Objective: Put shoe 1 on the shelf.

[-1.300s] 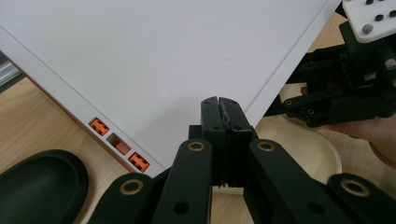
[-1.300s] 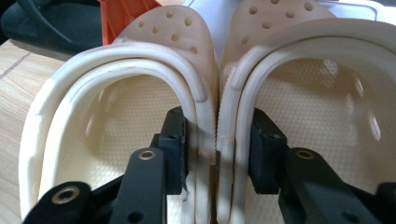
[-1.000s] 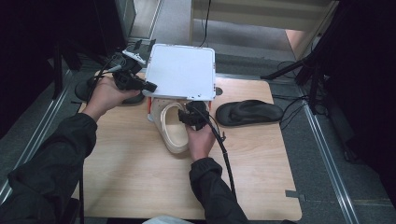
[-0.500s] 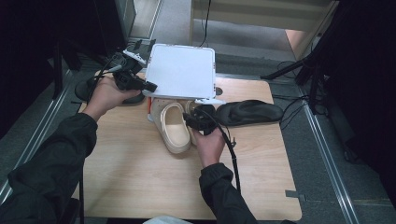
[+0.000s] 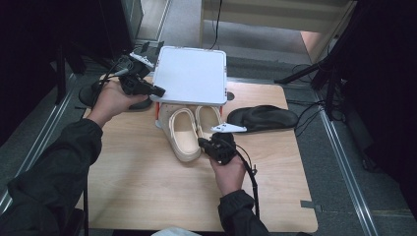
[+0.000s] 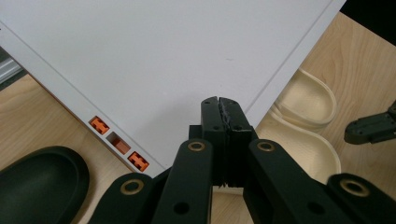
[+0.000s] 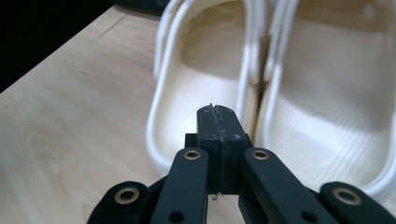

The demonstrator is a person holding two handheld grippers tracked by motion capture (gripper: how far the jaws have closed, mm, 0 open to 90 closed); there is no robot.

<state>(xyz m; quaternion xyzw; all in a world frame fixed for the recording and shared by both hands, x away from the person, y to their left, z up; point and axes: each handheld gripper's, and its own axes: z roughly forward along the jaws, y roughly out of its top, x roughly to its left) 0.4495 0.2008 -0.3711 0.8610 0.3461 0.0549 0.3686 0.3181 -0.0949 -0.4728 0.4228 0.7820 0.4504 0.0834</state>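
Note:
A pair of cream clogs (image 5: 183, 132) lies side by side on the wooden table, toes under a white flat-topped box (image 5: 192, 73) with orange clips on its edge. My left gripper (image 5: 160, 91) is shut, its tips (image 6: 219, 100) against the box top's front left corner, with nothing seen between the jaws. My right gripper (image 5: 202, 142) hovers just behind the clogs' heels (image 7: 196, 84). Its jaws (image 7: 217, 108) have just been closing and now meet with nothing between them. The left gripper view shows the clogs (image 6: 308, 93) and the right gripper (image 6: 371, 128) beyond them.
A black sandal (image 5: 263, 118) lies to the right of the clogs. Another black shoe (image 5: 91, 96) sits at the table's left edge under my left hand. Bare wood (image 5: 147, 187) spreads toward the near edge. Cables and black stands surround the table.
My right gripper has drawn back from over the left clog toward the near right, and its jaws have closed empty. The left gripper and the box have stayed put.

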